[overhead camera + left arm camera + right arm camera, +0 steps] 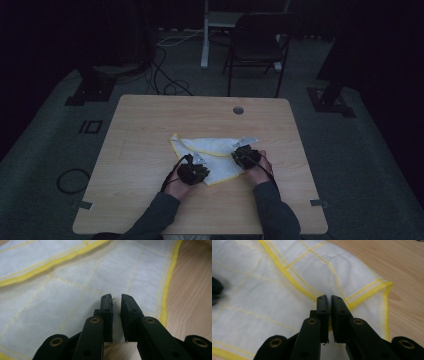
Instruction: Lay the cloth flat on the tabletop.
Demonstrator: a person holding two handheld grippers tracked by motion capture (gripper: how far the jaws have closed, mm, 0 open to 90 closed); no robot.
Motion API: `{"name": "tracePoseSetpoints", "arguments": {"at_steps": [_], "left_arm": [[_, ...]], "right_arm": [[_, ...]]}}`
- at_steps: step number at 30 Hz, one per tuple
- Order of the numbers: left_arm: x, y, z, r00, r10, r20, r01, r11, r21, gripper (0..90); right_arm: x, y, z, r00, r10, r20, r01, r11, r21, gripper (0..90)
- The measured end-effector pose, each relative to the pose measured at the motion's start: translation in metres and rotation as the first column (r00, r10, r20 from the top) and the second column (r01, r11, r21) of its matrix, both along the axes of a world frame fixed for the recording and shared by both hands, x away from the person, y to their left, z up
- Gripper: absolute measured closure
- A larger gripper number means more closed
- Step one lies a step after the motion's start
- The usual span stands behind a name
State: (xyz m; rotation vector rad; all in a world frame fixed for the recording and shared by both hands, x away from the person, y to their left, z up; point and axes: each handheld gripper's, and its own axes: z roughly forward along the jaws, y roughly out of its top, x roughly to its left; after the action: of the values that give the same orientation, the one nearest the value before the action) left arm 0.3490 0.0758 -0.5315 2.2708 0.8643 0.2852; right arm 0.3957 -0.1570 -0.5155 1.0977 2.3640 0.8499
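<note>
A white cloth [216, 149] with yellow edging and thin yellow grid lines lies folded near the middle of the wooden table [145, 130]. My left gripper [198, 162] is at the cloth's near left corner. In the left gripper view its jaws [116, 300] stand a narrow gap apart over the cloth [75, 277] near the yellow hem, and the fabric there lies flat. My right gripper [236, 154] is at the cloth's near right edge. In the right gripper view it [329, 300] is shut on a puckered bit of the cloth [262, 290] at a yellow seam.
A round cable hole [238, 110] sits in the table's far side. Beyond the table stand a dark folding chair [257, 45] and a white post [205, 35], with cables [165, 82] on the floor. A cable loop [72, 180] lies on the floor at the left.
</note>
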Motion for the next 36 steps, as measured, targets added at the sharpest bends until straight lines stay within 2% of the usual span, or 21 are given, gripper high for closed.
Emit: {"name": "tracePoseSetpoints", "arguments": {"at_steps": [5,8,15,24,32,36], "left_arm": [[-0.004,0.016,0.0,1.0,0.005,0.0,-0.005,0.9999,0.01,80.6],[-0.004,0.027,0.0,0.9997,0.024,-0.002,-0.024,0.9997,0.005,80.6],[-0.004,0.047,0.002,0.9985,0.055,0.002,-0.055,0.9982,0.026,80.6],[-0.007,0.07,0.005,0.9973,0.072,0.018,-0.073,0.9941,0.08,80.8],[-0.005,0.088,0.007,0.9944,0.105,0.016,-0.106,0.9888,0.106,81.1],[-0.002,0.089,0.009,0.9922,0.124,0.01,-0.125,0.9854,0.116,80.8]], "right_arm": [[0.0,-0.009,0.005,0.9997,-0.02,0.011,0.02,1.0,0.012,85.6],[0.001,-0.013,0.007,0.9993,-0.034,0.018,0.033,0.999,0.016,85.5],[0.003,-0.021,0.011,0.9975,-0.066,0.025,0.065,0.998,0.022,85.6],[0.004,-0.032,0.014,0.9944,-0.103,0.025,0.102,0.994,0.038,86.1],[0.007,-0.04,0.009,0.9908,-0.135,0.008,0.135,0.99,0.041,86.2],[0.009,-0.042,0.004,0.9858,-0.168,-0.002,0.168,0.985,0.029,83.3]]}}
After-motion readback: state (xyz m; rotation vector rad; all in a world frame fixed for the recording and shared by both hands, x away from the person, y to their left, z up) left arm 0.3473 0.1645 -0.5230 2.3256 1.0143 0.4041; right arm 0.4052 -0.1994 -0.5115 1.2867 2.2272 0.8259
